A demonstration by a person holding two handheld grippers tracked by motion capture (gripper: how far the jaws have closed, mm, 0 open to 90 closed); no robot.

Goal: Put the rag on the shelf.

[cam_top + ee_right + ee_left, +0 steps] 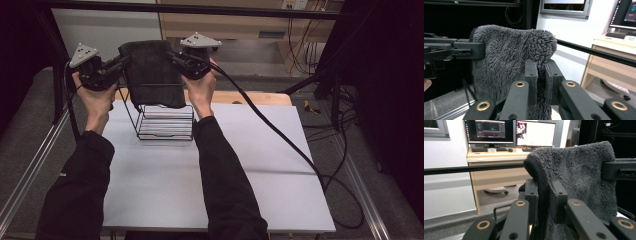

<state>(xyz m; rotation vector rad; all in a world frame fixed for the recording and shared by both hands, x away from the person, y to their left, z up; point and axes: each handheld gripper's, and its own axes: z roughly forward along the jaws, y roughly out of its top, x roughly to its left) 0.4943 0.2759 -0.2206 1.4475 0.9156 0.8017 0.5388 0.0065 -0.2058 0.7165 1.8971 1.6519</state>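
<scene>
A dark grey fluffy towel [150, 70] hangs folded in the air above a black wire rack [165, 122]; its lower edge reaches the rack's top. My left gripper [122, 61] is shut on the towel's top left corner, and my right gripper [172, 54] is shut on the top right corner. In the left gripper view the towel [576, 175] is pinched between the black jaws, with the other gripper's jaw clamped at its far edge. In the right gripper view the towel [509, 55] sits likewise between the jaws.
The wire rack stands at the back left of a white table [220, 190]. A wooden strip [260, 97] runs along the table's far edge. Black cables [280, 135] trail across the right side. A desk with monitors [511, 132] stands beyond.
</scene>
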